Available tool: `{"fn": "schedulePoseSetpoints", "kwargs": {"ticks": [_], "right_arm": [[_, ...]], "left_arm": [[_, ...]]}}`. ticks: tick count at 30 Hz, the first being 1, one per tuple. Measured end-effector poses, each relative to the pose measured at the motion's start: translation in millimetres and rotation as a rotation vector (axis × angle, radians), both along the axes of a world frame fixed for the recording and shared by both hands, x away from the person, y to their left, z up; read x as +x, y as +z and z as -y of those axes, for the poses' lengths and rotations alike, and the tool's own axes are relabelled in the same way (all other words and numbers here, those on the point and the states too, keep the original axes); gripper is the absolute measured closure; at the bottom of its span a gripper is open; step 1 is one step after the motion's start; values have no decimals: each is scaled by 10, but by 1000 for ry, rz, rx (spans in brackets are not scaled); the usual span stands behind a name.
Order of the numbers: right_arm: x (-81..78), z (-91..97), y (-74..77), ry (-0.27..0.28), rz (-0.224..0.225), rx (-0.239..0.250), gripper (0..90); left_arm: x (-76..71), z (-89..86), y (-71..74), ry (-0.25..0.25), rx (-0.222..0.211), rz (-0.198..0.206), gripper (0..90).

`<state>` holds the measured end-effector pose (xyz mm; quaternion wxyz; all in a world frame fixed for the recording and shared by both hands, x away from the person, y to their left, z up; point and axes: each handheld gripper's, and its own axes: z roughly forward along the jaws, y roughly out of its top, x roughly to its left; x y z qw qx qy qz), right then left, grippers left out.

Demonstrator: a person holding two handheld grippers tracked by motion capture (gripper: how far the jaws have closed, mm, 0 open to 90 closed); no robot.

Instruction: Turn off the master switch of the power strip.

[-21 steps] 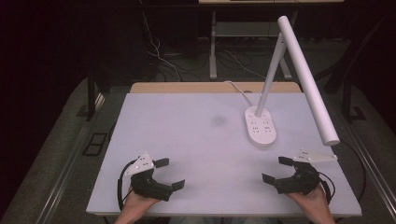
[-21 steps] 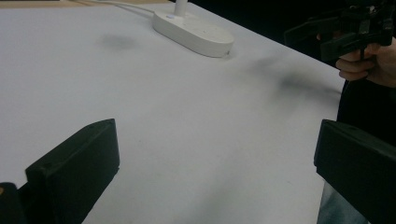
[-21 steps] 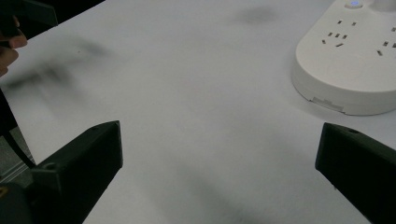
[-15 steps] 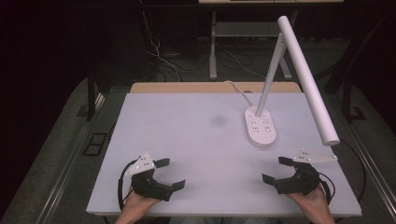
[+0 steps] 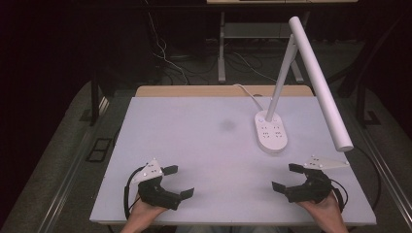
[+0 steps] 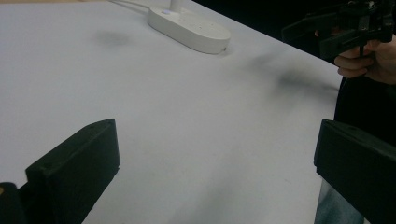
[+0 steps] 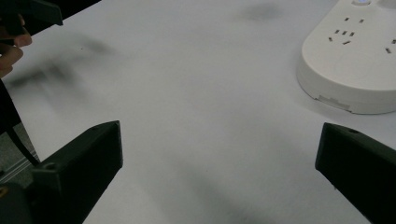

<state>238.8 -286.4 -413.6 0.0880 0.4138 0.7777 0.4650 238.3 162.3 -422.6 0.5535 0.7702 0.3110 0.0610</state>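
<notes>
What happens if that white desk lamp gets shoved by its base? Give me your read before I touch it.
The desk lamp probably slides rather than rolls: its oval base lies flat on the table. It may tip toward the near right, since its long head overhangs beyond the base. Its cord behind could tug back.

Both hand-held grippers, left gripper (image 5: 176, 181) and right gripper (image 5: 286, 177), fingers wide apart.

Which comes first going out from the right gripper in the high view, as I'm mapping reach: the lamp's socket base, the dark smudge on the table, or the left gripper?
1. Lamp's socket base, just ahead of the right gripper.
2. Dark smudge, mid-table, farther in.
3. Left gripper, across the near edge.
</notes>
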Motion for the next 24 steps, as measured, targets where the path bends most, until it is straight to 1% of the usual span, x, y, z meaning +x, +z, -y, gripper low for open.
{"fn": "schedulePoseSetpoints", "kwargs": {"ticks": [4,14,16,19,21,23,24], "right_arm": [[14,-25,1,15,-7,-10,2],[21,-63,19,15,-15,-22,3],[24,-91,35,13,-19,-40,3],[36,-114,63,14,-20,-55,3],[53,-126,77,11,-24,-56,3],[65,-128,78,14,-19,-59,3],[84,-146,83,15,-21,-67,3]], "left_arm": [[10,0,-9,-4,4,-4,0],[15,-10,-20,0,9,-11,0],[19,-11,-22,-2,11,-12,0],[19,-8,-26,-4,14,-12,0],[18,-10,-27,-5,16,-12,0],[18,-11,-30,-5,15,-12,0],[18,-14,-31,-4,16,-13,0]]}}
